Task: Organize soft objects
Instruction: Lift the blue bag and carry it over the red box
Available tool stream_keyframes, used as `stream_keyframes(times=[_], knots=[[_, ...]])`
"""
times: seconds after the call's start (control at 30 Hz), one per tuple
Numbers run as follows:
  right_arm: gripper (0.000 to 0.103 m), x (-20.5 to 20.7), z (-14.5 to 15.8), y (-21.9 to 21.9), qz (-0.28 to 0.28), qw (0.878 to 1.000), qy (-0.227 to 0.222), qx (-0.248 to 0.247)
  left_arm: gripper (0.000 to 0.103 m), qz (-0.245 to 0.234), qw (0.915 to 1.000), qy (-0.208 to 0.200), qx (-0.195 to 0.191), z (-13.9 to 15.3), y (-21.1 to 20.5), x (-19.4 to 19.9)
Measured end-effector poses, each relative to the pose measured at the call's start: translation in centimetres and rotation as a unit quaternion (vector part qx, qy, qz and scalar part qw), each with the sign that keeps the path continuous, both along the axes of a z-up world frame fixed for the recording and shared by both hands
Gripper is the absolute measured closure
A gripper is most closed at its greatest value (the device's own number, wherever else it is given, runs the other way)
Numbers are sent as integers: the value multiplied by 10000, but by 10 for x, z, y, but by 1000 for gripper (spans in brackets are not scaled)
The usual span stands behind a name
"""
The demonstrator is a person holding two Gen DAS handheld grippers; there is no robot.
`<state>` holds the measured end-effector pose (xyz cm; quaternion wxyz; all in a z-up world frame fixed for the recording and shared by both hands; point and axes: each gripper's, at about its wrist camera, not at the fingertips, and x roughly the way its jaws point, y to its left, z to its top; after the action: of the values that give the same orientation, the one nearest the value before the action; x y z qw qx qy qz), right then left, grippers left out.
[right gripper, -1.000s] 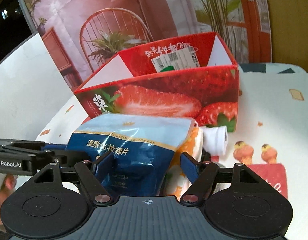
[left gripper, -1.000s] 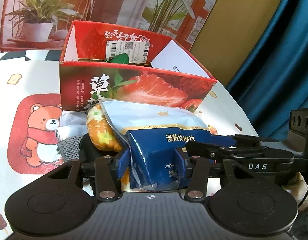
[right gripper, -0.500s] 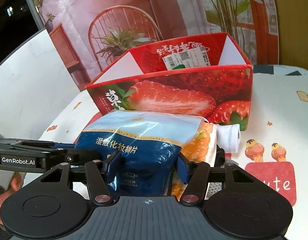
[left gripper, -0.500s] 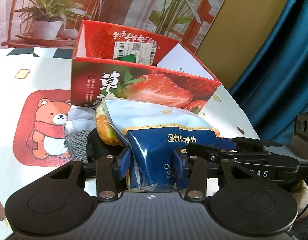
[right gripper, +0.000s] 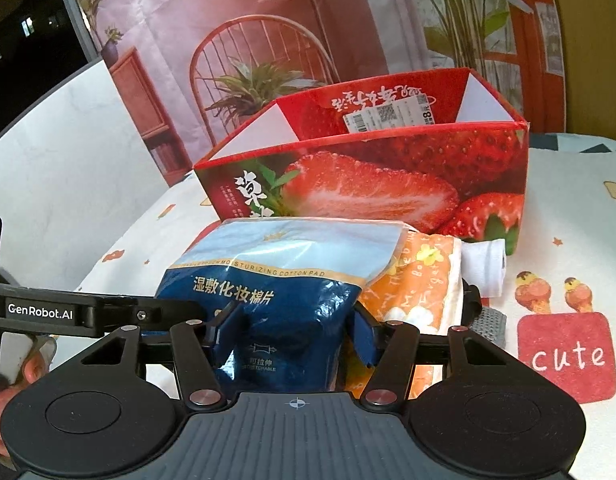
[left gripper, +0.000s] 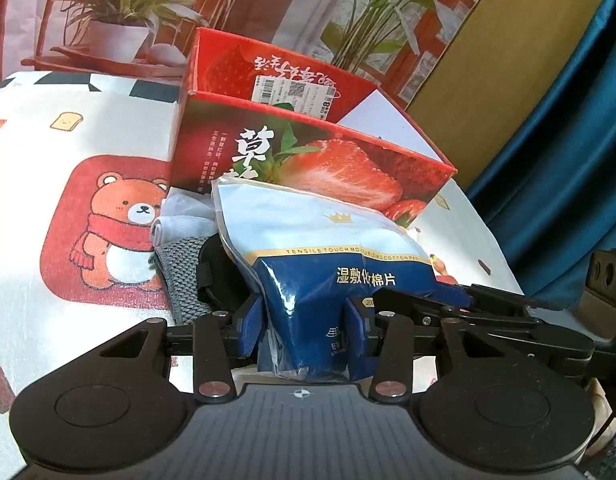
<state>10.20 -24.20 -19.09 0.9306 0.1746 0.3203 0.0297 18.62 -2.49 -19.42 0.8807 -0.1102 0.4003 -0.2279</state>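
A blue and pale-blue bag of cotton pads (left gripper: 332, 264) (right gripper: 283, 280) is held from both ends. My left gripper (left gripper: 303, 328) is shut on its near dark-blue end, and my right gripper (right gripper: 291, 332) is shut on the same bag from the other side. The bag is lifted slightly above the other soft items. An orange tissue pack (right gripper: 420, 280) lies just right of the bag in the right wrist view. The open red strawberry box (left gripper: 308, 152) (right gripper: 388, 176) stands right behind the bag.
White rolled socks (left gripper: 179, 220) (right gripper: 486, 266), a grey knitted cloth (left gripper: 179, 276) and a black item (left gripper: 215, 268) lie on the patterned tablecloth (left gripper: 67, 200) in front of the box. A teal curtain (left gripper: 568, 160) hangs at the right.
Both grippers have lifted the bag a little and carried it toward the box. The orange pack no longer shows in the left wrist view.
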Motion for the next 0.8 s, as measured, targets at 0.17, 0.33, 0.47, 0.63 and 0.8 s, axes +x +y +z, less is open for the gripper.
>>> stream_keyframes(times=[0.17, 0.33, 0.47, 0.63, 0.8], knots=[[50, -2, 6, 2, -40, 10000, -51, 6, 57, -12, 9999, -132, -31, 5, 3, -4], [50, -5, 19, 4, -18, 9997, -244, -45, 57, -9, 9995, -295, -107, 17, 6, -8], [50, -7, 33, 7, 13, 9989, -445, -175, 57, -4, 9987, -479, -144, 29, 7, -10], [50, -9, 45, 9, 37, 9977, -630, -235, 57, 0, 9979, -629, -147, 38, 8, -13], [50, -6, 54, 12, 86, 9969, -727, -299, 57, 31, 9974, -706, -160, 42, 13, -14]])
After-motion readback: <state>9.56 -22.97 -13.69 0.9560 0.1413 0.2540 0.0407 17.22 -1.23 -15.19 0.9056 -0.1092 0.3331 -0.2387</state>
